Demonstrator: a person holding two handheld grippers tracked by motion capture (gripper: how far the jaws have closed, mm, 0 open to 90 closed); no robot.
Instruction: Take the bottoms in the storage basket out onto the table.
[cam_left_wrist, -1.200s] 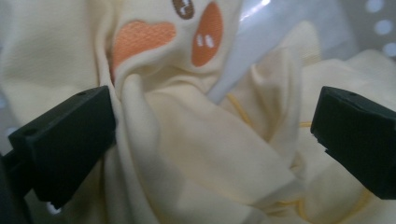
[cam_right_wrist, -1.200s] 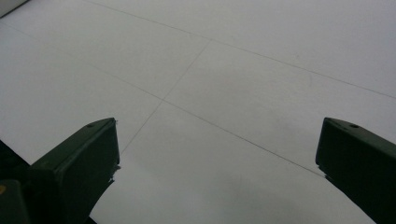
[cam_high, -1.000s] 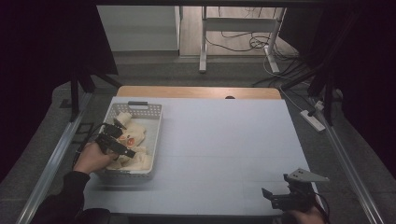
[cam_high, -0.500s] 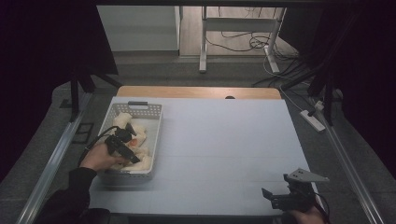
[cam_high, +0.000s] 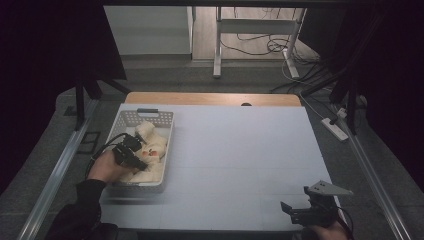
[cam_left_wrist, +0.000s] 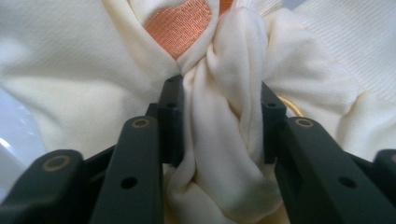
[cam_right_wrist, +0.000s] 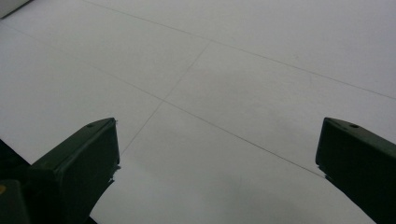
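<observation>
L tool sits down in the white basket at the surface's left side; its jaws have just been closing and now pinch a bunched fold of the cream garment w/ orange patch. R tool rests near the front-right edge, jaws wide, nothing between.

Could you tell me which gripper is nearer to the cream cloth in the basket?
Left. The left gripper pinches the cream cloth; the right gripper is across the table.
</observation>
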